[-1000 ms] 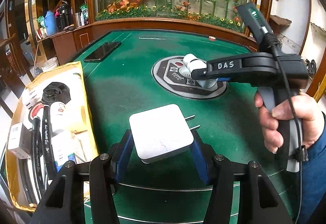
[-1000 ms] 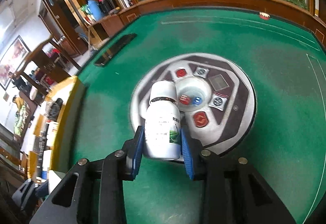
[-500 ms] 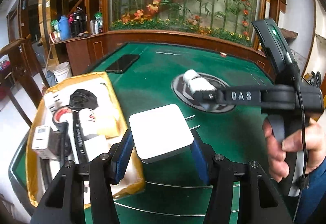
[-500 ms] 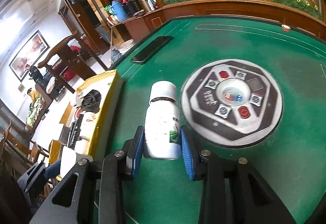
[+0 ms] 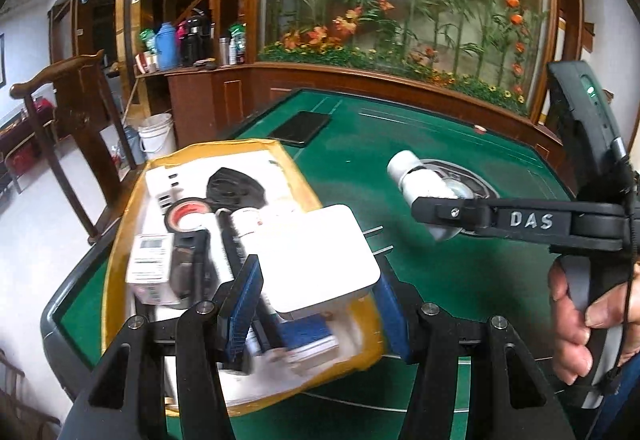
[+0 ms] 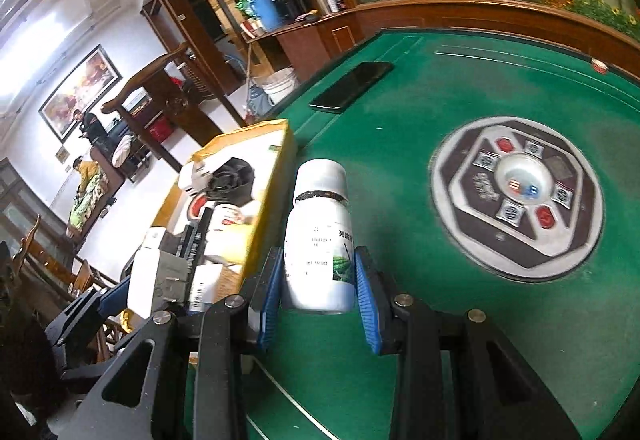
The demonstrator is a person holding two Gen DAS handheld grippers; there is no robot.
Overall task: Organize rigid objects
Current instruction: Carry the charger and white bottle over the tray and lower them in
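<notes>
Left gripper clamped on white power adapter, hovering over yellow box. Right gripper gripping white bottle; box at 9 o'clock, left nearer.

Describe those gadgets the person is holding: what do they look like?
Each is a black hand-held frame with bolted struts ending in two blue ribbed pads. Seen from the left gripper, the right gripper has a long black bar lettered "DAS", a grey pistol handle, a thin black cable and an upright black unit with a green light. The sleeve is blue.
</notes>
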